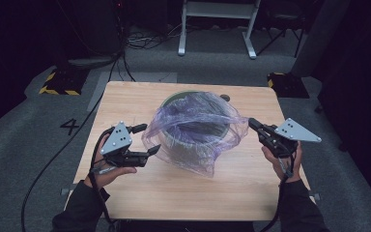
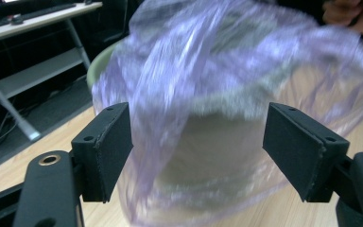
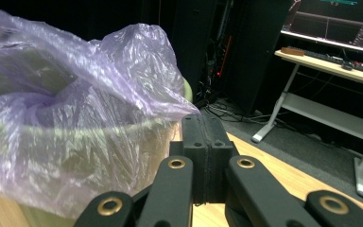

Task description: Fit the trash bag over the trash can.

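the left gripper (image 1: 147, 140) stood wide at the purple plastic bag's (image 1: 193, 128) nine o'clock, gripping nothing. the right gripper (image 1: 251, 123), at three o'clock, pinched the bag over the green bin (image 1: 174, 99).

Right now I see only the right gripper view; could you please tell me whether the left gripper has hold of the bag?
Observer: No. The left gripper is open; the bag hangs between its jaws, unclamped.
Operator: Thank you. Where does the bin stand on the table?
Observer: In the high view the bin stands about mid-table, between the two grippers and away from every edge.
Operator: And how low does the bag hang on the person's side?
Observer: There it drapes down the bin's wall to the tabletop.
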A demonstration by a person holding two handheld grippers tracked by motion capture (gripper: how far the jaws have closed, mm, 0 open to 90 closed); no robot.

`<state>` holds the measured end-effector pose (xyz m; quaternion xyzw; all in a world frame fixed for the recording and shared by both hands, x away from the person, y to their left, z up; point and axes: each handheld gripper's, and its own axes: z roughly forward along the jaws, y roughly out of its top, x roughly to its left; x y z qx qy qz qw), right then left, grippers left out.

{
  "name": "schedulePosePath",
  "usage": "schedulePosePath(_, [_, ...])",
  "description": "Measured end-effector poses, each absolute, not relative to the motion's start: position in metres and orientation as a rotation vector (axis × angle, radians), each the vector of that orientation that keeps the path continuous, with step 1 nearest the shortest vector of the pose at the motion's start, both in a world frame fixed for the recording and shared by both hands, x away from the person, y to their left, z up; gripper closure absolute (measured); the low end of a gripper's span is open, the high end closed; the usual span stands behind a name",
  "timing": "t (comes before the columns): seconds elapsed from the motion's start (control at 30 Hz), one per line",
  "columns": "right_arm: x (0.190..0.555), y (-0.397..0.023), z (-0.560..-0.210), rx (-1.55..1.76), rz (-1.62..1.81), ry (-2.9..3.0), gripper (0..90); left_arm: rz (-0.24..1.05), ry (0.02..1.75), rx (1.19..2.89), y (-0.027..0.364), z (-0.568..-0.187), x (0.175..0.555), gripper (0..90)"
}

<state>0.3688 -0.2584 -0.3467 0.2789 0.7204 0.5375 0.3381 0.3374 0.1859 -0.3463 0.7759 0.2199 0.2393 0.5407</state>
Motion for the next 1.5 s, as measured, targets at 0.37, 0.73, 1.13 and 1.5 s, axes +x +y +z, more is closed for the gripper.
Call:
schedulePosePath(0.37, [0.389, -0.241, -0.336, 0.71, 1.4, 1.914, 89.0, 0.646, 0.561, 1.892, 0.18, -0.334, 0.375, 66.6])
schedulePosePath(0.73, [0.419, -0.228, -0.332, 0.776, 1.305, 1.972, 90.0, 0.679, 0.587, 1.892, 0.176, -0.335, 0.405, 89.6])
schedulePosePath(1.13, [0.448, -0.226, -0.35, 0.882, 1.255, 2.004, 90.0, 0.709, 0.655, 1.889, 0.173, -0.348, 0.439, 89.8])
schedulePosePath(1.5, [0.466, -0.216, -0.361, 0.891, 1.208, 2.013, 90.0, 0.701, 0.704, 1.874, 0.174, -0.365, 0.458, 89.9])
